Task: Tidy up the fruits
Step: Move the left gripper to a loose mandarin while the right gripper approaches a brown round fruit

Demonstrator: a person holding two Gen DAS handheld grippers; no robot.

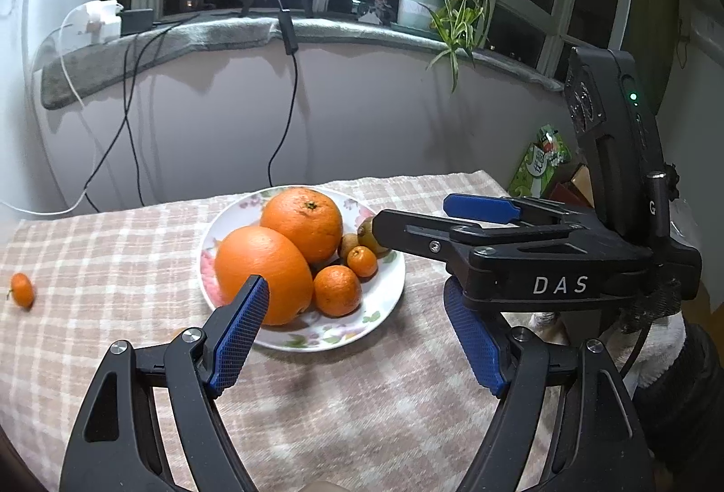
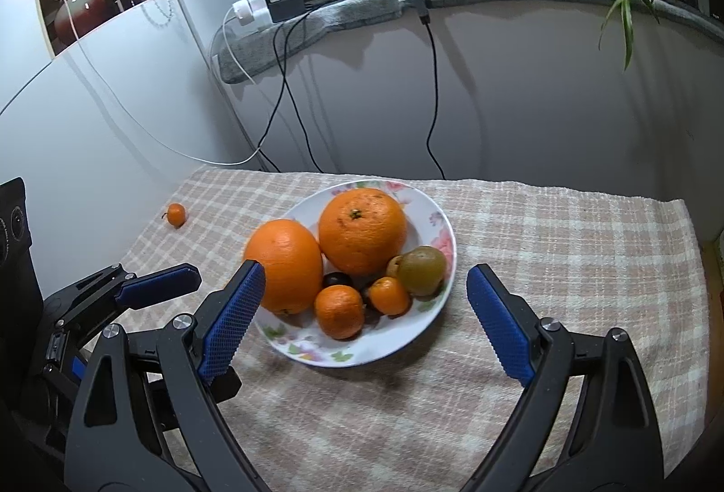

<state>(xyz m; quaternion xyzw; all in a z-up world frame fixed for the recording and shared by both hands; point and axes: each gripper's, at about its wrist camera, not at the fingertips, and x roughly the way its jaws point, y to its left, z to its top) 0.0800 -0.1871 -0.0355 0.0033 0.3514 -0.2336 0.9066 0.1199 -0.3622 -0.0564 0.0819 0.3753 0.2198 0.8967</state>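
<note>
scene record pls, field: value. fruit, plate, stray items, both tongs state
plate: floral white plate on checked tablecloth
on plate: two large oranges, two small mandarins, greenish-brown fruit, a dark fruit partly hidden between them
stray: one small mandarin on the cloth, apart from the plate on its left
left tongs: open, empty, above the cloth near the plate
right tongs: open, empty, facing the plate
status: stray mandarin not yet on plate
</note>
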